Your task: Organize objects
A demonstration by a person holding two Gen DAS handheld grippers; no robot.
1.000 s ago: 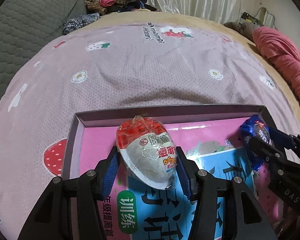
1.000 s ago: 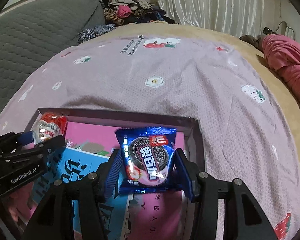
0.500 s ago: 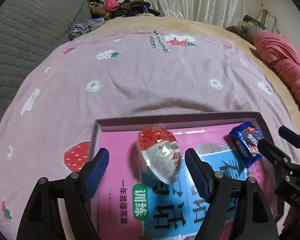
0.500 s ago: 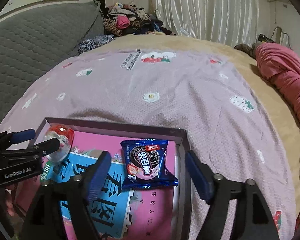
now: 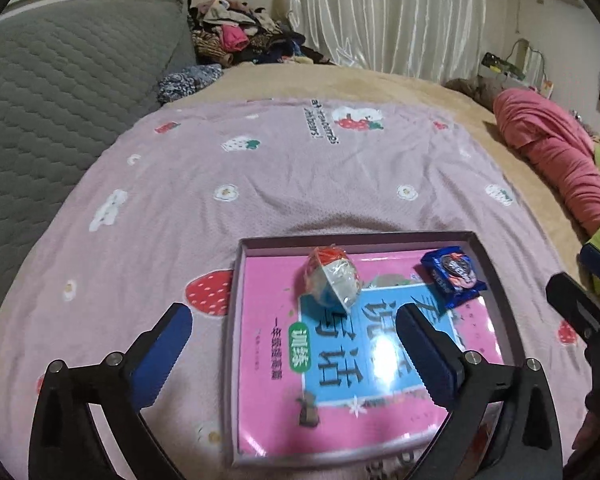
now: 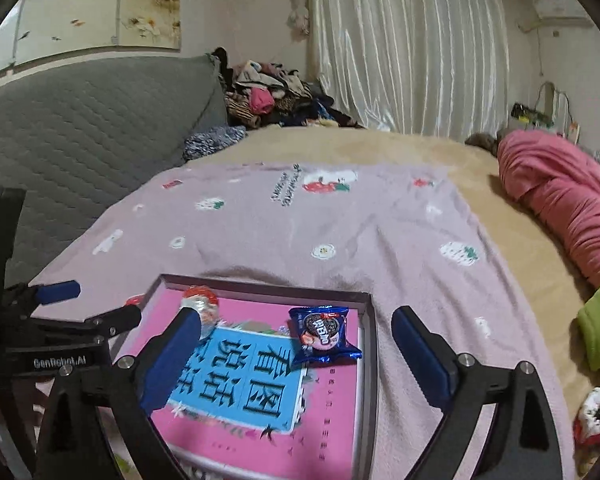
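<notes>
My left gripper [image 5: 294, 338] hangs above the near half of the tray [image 5: 236, 356] with its jaws spread wide and nothing between them; the left finger is over the purple blanket [image 5: 300, 168] beside the tray, the right finger over the book [image 5: 340, 380] that lies flat in the tray. My right gripper [image 6: 296, 354] is equally wide open and empty, its left finger above the book's [image 6: 236, 384] blue panel and its right finger out past the tray's [image 6: 370, 360] right wall, over the blanket [image 6: 340, 220]. The egg [image 5: 334, 282], wrapped in clear film with a red top, lies on the book near the tray's far wall, well clear of my left fingers; from the right wrist view it [image 6: 200, 304] sits at the far left corner, partly hidden behind my finger. The cookie pack [image 5: 454, 276], blue with a dark biscuit printed on it, rests on the book in the far right corner, apart from the egg; the right wrist view shows it [image 6: 324, 334] between my right fingers but ahead of them, untouched. The blanket carries strawberry and flower prints, and a pink quilt [image 5: 552, 152] is bunched at the right edge of the bed
</notes>
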